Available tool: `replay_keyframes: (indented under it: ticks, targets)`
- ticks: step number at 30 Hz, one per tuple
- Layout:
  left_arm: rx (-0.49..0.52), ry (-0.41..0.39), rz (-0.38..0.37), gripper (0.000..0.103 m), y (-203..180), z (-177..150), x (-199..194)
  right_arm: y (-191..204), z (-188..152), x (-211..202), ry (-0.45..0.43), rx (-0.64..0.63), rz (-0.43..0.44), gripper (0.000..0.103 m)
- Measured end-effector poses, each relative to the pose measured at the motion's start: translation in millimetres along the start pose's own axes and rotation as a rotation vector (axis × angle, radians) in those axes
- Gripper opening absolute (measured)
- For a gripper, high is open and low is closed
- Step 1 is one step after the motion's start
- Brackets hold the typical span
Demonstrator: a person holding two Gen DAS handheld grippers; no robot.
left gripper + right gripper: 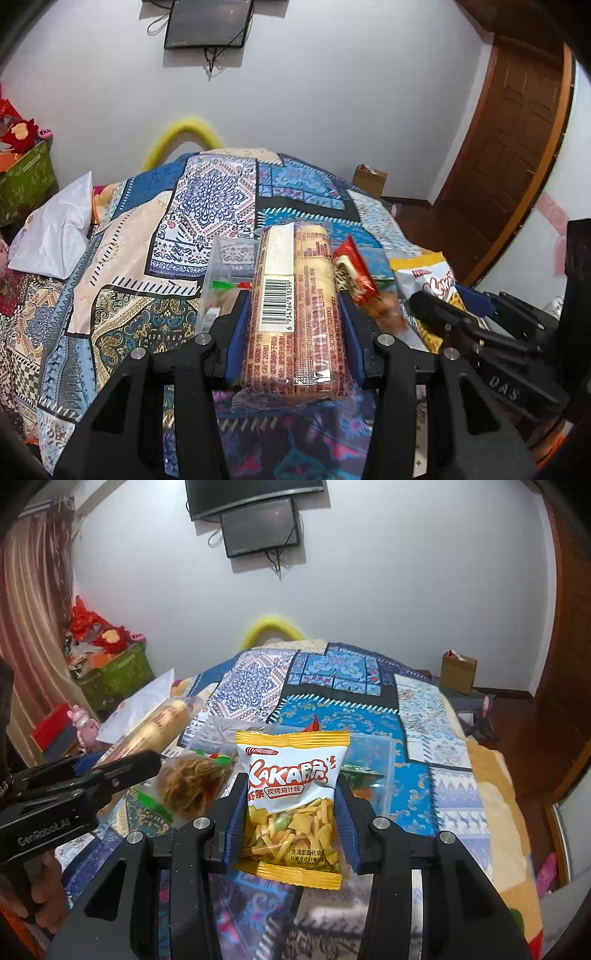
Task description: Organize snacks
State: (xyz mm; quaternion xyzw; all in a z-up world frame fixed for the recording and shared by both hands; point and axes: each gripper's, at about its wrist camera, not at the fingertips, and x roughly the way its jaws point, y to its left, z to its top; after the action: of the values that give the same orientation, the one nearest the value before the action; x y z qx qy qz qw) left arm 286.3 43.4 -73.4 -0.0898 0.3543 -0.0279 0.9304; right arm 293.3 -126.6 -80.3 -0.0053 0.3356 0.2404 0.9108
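Left tongs (295,325) grip the biscuit roll (295,314); right tongs (291,812) grip the KAKA snack bag (291,794). Lower each level into the clear box (369,760) at 12 o'clock, releasing low.

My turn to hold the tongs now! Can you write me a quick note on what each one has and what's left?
Left tongs: shut on the long tan biscuit roll with a barcode.
Right tongs: shut on the yellow-and-white KAKA chip bag.
Both hover over the clear plastic box on the patterned bedspread; it already holds some snacks.
Left: put both in.
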Motion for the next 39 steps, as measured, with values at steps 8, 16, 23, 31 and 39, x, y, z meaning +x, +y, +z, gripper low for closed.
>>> replay_keyframes:
  ticks: [8, 16, 23, 31, 39]
  targets:
    - [-0.016, 0.068, 0.022, 0.045, 10.4, 4.2, 50.0, -5.9, -0.7, 46.9, 0.080, 0.023, 0.029, 0.040]
    - [0.007, 0.075, 0.019, 0.053, 9.2, 7.0, 61.7, -5.2, -5.4, 65.3, 0.122, 0.009, 0.024, 0.043]
    - [-0.009, 0.061, -0.002, 0.054, 9.4, 7.6, 45.1, -5.5, -3.1, 53.7, 0.119, -0.008, 0.021, 0.045]
    - [0.016, -0.056, -0.016, 0.054, -0.4, 10.8, -27.5, -5.6, 7.8, 4.7, 0.038, -0.006, 0.035, 0.045]
    - [0.079, -0.246, -0.016, 0.058, -17.0, -0.2, -128.2, 9.0, 13.0, -82.0, -0.125, -0.018, 0.047, 0.045]
